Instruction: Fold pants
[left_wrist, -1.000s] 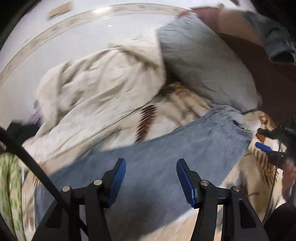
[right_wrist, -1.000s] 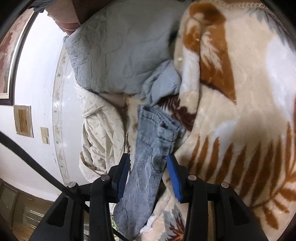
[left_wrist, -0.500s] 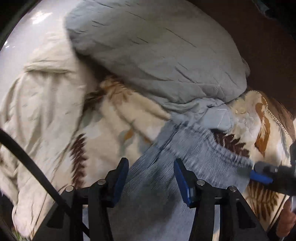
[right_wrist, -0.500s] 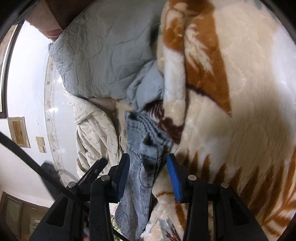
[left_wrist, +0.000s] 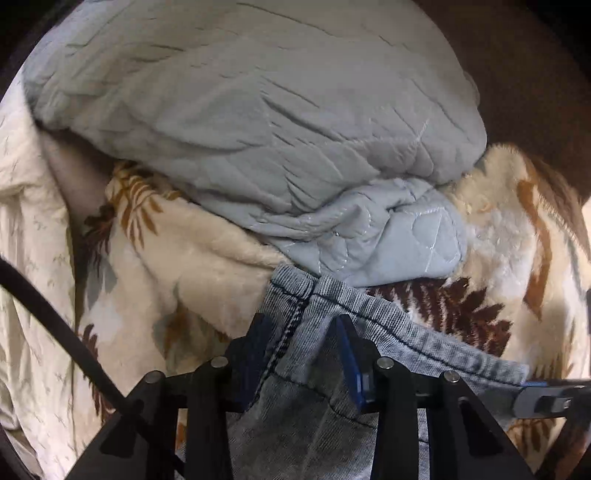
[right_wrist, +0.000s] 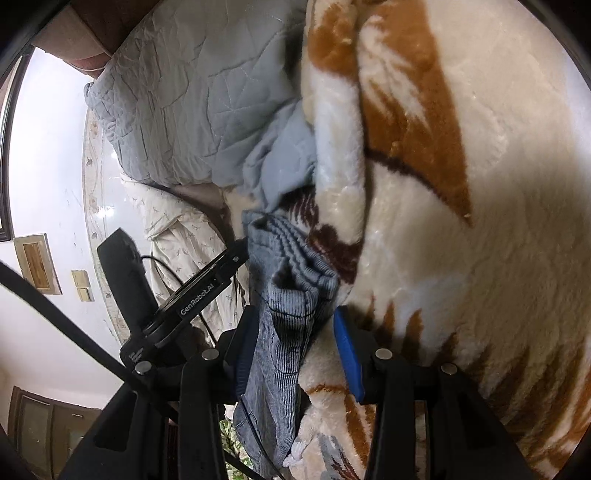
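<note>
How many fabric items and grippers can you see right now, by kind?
Jeans: 1
Grey quilt: 1
Leaf-print blanket: 1
Cream sheet: 1
Grippers: 2, left gripper closing over the jeans hem, right gripper astride the jeans
Total: 6

The left wrist camera looked steeply down, close over the pants (left_wrist: 369, 325), facing the grey quilt (left_wrist: 258, 110) beyond them. The right wrist camera sat low beside the pants (right_wrist: 284, 295), looking along the patterned blanket (right_wrist: 461, 258) toward that quilt (right_wrist: 192, 92). Both views shared pants, quilt and blanket (left_wrist: 207, 251).
</note>
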